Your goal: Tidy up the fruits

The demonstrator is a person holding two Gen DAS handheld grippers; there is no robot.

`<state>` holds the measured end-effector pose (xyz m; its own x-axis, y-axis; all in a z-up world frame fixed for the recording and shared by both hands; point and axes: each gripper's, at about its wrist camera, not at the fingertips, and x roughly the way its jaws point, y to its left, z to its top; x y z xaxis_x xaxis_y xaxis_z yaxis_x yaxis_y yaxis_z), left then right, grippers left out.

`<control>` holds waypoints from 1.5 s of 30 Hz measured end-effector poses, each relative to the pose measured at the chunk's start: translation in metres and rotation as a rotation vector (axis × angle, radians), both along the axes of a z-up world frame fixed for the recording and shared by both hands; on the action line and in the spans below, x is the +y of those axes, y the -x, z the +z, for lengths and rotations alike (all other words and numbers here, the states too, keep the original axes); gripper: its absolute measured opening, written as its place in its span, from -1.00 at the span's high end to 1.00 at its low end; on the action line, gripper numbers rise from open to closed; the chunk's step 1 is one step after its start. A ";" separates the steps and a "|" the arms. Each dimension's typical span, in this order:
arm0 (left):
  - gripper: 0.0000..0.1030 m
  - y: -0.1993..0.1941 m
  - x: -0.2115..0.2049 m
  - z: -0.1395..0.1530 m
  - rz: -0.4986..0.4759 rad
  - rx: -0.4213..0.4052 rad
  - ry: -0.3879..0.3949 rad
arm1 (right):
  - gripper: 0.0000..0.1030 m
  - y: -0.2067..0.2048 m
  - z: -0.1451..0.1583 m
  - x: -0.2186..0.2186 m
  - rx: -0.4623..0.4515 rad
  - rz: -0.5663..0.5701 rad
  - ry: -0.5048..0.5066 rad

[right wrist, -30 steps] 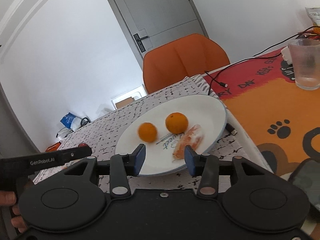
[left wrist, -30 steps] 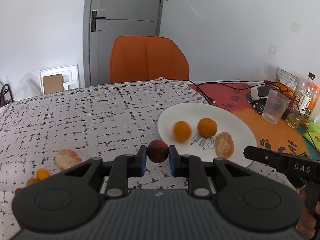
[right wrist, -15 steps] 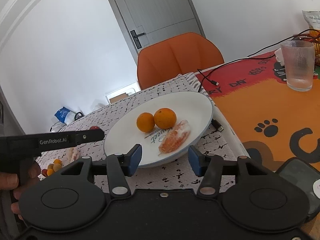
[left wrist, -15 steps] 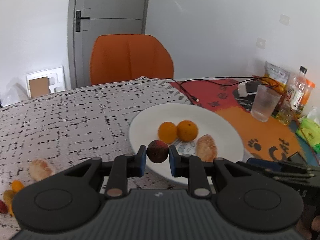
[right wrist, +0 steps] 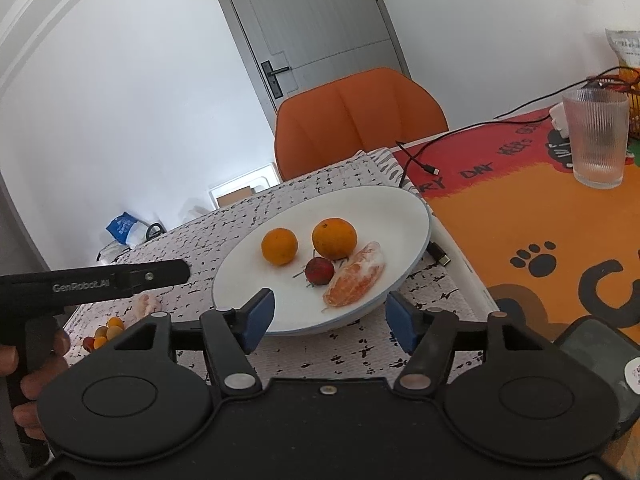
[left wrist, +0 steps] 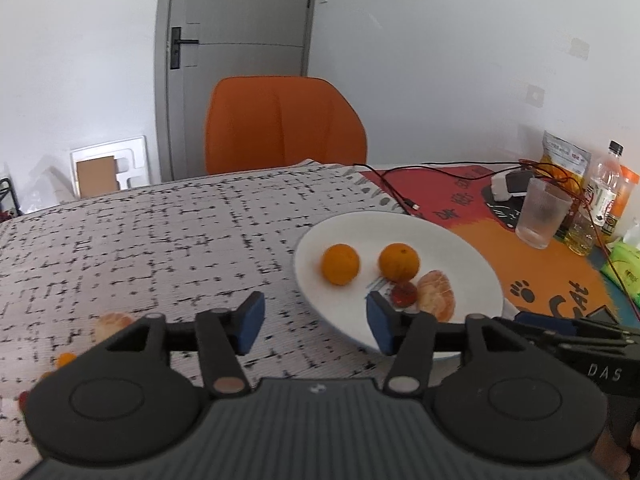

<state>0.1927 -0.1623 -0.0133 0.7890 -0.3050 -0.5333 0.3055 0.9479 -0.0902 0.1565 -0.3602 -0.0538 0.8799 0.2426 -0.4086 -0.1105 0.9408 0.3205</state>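
Now left tool [left wrist: 314, 326] spread, jaws just opened, nothing between; red fruit [right wrist: 319, 271] on white plate [right wrist: 404, 208], ahead-right of it. Right tool [right wrist: 329, 322] spread, just opening, empty. Leftover peeled segment [left wrist: 113, 322] on counter left of left tool; that hand nearer.

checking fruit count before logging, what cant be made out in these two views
- Small fruits left of the plate: right wrist view, too small, partly behind the right gripper; count unclear.
- Same cluster, left wrist view: blurred, cut off by the left gripper body.
- Print on the plate: covered by the red fruit and peeled orange.
- Phone: right wrist view, mostly behind the gripper.
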 end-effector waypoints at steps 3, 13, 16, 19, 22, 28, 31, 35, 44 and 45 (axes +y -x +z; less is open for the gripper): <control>-0.41 0.004 0.011 0.001 0.019 -0.002 0.007 | -0.30 0.002 0.002 0.005 0.000 -0.005 0.013; -0.67 0.016 0.058 0.004 0.127 0.018 0.029 | -0.75 0.005 0.014 0.033 -0.043 0.002 0.061; -0.81 0.021 0.074 0.005 0.152 0.012 0.037 | -0.86 0.004 0.016 0.043 -0.049 0.025 0.068; -0.98 0.027 0.089 0.007 0.183 -0.002 0.042 | -0.97 0.003 0.017 0.054 -0.057 0.042 0.071; -1.00 0.032 0.106 0.007 0.215 -0.005 0.055 | -1.00 0.003 0.019 0.067 -0.065 0.065 0.083; -1.00 0.042 0.133 0.010 0.261 -0.025 0.058 | -1.00 0.000 0.020 0.088 -0.061 0.106 0.085; -1.00 0.047 0.145 0.013 0.283 -0.027 0.064 | -1.00 0.000 0.021 0.097 -0.061 0.123 0.087; -1.00 0.052 0.158 0.013 0.308 -0.029 0.066 | -1.00 0.000 0.022 0.110 -0.060 0.145 0.091; -1.00 0.064 0.185 0.012 0.348 -0.030 0.077 | -1.00 -0.003 0.023 0.133 -0.050 0.196 0.099; -1.00 0.065 0.187 0.012 0.351 -0.030 0.072 | -1.00 -0.003 0.023 0.136 -0.051 0.202 0.100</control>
<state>0.1275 0.0246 -0.0011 0.8674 -0.0485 -0.4952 -0.0341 0.9871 -0.1564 0.1593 -0.2243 -0.0307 0.8377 0.3759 -0.3962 -0.3129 0.9249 0.2159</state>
